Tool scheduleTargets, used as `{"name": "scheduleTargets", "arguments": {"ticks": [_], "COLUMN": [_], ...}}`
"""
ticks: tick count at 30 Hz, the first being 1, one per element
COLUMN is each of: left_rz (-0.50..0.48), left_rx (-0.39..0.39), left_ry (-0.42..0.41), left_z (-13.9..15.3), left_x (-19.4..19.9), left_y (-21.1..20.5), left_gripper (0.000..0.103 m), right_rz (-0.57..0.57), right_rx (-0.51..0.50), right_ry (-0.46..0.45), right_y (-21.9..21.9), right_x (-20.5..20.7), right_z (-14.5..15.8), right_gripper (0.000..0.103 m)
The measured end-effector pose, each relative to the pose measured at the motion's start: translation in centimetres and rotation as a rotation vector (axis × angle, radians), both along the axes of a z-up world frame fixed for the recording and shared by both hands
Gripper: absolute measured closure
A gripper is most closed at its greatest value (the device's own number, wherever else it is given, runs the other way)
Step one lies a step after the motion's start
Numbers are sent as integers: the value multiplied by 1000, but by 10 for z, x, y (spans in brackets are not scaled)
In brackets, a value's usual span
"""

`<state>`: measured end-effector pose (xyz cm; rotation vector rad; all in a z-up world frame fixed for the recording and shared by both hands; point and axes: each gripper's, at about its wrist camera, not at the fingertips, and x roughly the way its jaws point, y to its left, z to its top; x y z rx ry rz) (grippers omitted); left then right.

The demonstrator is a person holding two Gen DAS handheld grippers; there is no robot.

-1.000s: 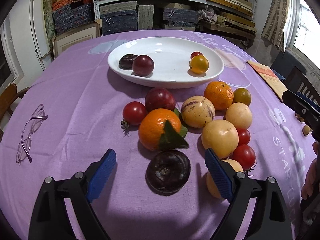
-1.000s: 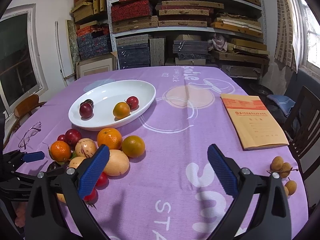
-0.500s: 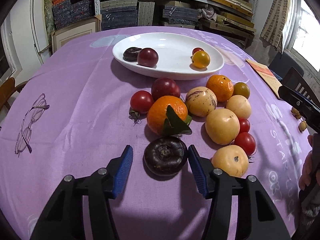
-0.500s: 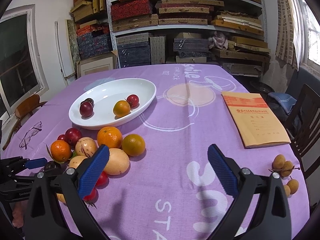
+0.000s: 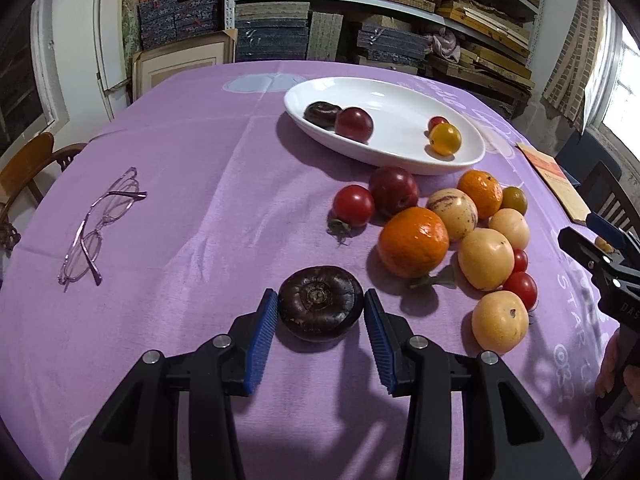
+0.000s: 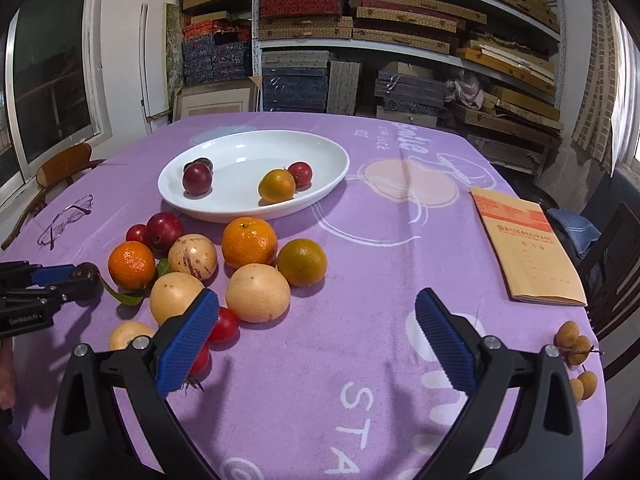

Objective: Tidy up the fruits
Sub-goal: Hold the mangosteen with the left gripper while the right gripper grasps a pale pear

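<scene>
The left tool (image 5: pixel 320 312) is closing on a dark purple fruit (image 5: pixel 320 303) in the lower middle of the left wrist view; its ribbed blue pads (image 5: pixel 262 340) flank the fruit's widest part and seem to touch its skin on both sides, though a firm clamp cannot be confirmed. The fruit is squat and flattened, glossy and near black, with a ringed, dimpled centre facing up, so a sideways pinch across its girth looks the sensible hold. It sits on the purple cloth of the table (image 5: pixel 192 216), apart from the heap at right, probably making it the easiest piece to take. That heap holds a pebbled orange (image 5: pixel 413 241) with a loose leaf below it, smooth pale yellow fruits, shiny red tomatoes and a dark red plum, all touching or nearly so. The white oval dish (image 5: pixel 400 156), glazed and shallow, in the upper middle already carries four small fruits, so it is likely the destination. Thin wire spectacles (image 5: pixel 100 236) lie at left, well apart. In the right wrist view the right tool (image 6: pixel 316 336) stands wide apart and empty above the cloth, its left pad overlapping a tomato (image 6: pixel 224 325) only in appearance.
</scene>
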<state>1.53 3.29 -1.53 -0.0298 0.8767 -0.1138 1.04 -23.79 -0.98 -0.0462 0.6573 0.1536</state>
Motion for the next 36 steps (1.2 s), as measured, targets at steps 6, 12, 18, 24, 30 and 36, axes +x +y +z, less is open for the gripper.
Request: {"name": "scheduleTargets", "arguments": {"ticks": [6,12,18,24,30,36], "left_rz": [51,21,15,6,1,-4], "left_rx": [-14,-2,-20,-29,-35,-35], "left_ry": [-17,-28,-25,-23,-20,-15], "left_z": [3,1,1,1,0,-1], "left_x": [2,-1,1,1,2,2], "left_y": [14,8,11,13,12,11], "left_gripper": [58,58,58,58,58,58], "right_rz": [18,15,10,47,76,80], "right_rx": [-37,-68,5,20,58,69], "right_ry": [72,121,189,222,250,247], "right_y": [12,23,18,30,34,35], "right_x": [18,37,52,58,61,60], "right_z": [-11,-18,-25,-26,-28,-28], "right_gripper": [6,6,15,30,49,56]}}
